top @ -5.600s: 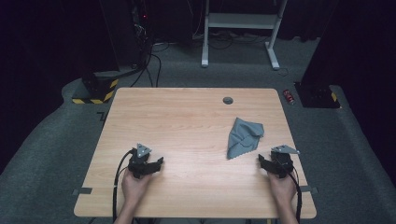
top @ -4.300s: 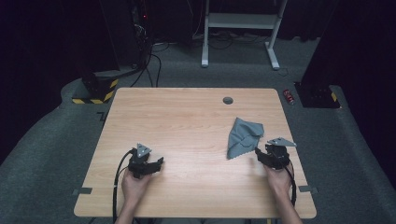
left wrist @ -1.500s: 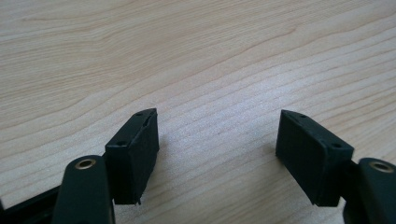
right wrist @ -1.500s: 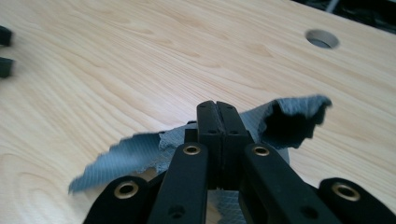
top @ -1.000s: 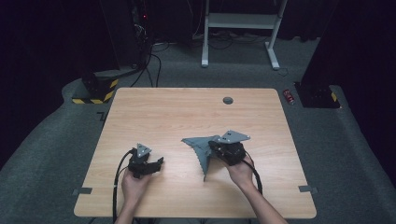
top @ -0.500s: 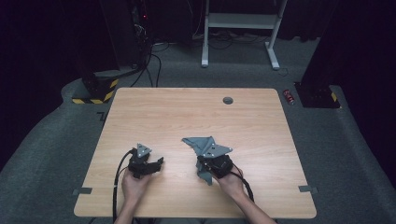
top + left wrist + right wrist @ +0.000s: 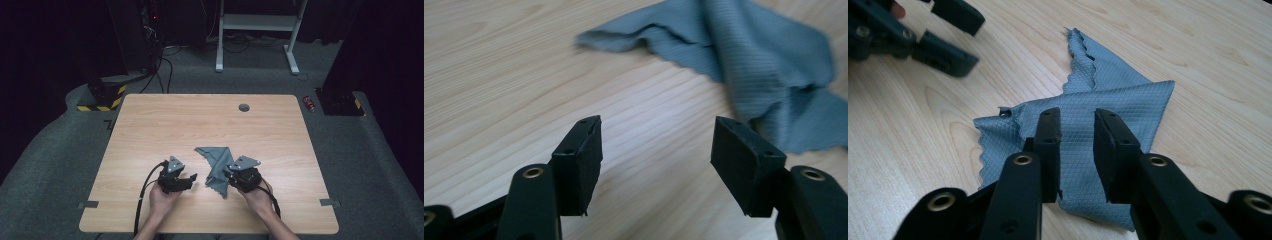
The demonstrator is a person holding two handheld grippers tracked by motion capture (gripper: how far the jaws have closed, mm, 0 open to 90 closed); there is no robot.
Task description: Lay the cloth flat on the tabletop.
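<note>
A grey-blue cloth (image 7: 216,167) lies crumpled on the wooden table (image 7: 150,125), near the front middle. My right gripper (image 7: 228,176) sits at the cloth's right edge. In the right gripper view its jaws (image 7: 1077,135) have just been opening and stand a little apart above the cloth (image 7: 1128,100), which lies flat under them and is not pinched. My left gripper (image 7: 193,177) is just left of the cloth, pointing at it. Its jaws (image 7: 656,150) are wide, have just been closing a little, and hold nothing; the cloth (image 7: 764,65) lies ahead of them, to their right.
A small dark round grommet (image 7: 244,107) sits near the table's far edge. A red can (image 7: 310,102) lies on the carpet past the far right corner. The left gripper (image 7: 938,30) appears at the top left of the right gripper view.
The right gripper drew the cloth left and toward the front edge, then opened off it. The left gripper shifted right toward the cloth.
</note>
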